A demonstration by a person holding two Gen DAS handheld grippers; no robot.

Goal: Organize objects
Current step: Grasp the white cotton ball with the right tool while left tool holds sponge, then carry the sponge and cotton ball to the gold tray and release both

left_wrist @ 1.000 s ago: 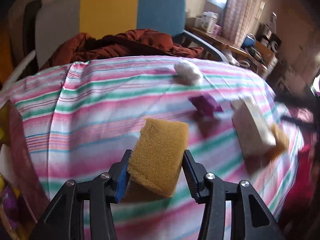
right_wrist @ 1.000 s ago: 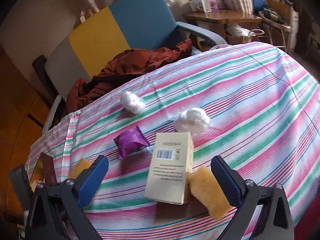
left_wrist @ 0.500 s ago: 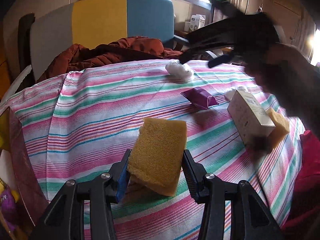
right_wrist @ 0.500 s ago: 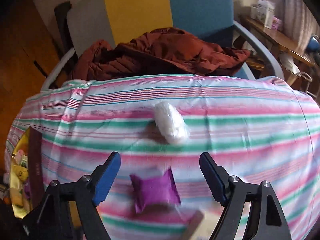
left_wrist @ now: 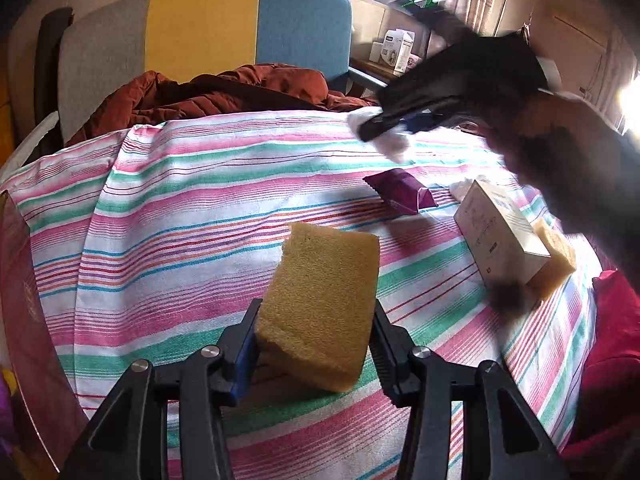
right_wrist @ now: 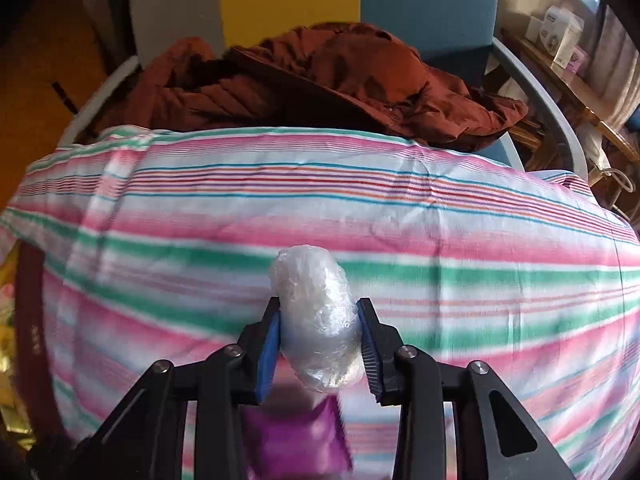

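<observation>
My left gripper [left_wrist: 314,334] is shut on a yellow sponge [left_wrist: 322,300] and holds it just above the striped cloth [left_wrist: 180,216]. My right gripper [right_wrist: 318,334] is shut on a white crumpled plastic ball [right_wrist: 316,320] at the far side of the cloth; it also shows, blurred, in the left wrist view [left_wrist: 394,128]. A purple packet [left_wrist: 400,192] lies mid-cloth, and its edge shows under the right gripper [right_wrist: 296,440]. A cream box [left_wrist: 498,236] leans on a second yellow sponge [left_wrist: 558,256] at the right.
A dark red jacket [right_wrist: 320,80] lies on the yellow, blue and grey chair [left_wrist: 224,28] behind the cloth. A second white ball [left_wrist: 464,186] sits behind the box. A dark red box edge [left_wrist: 16,280] stands at the left. A red cloth [left_wrist: 612,340] hangs at the right.
My right gripper moved forward past the purple packet and closed on the far white plastic ball. My left gripper kept hold of the sponge and stayed nearly still.
</observation>
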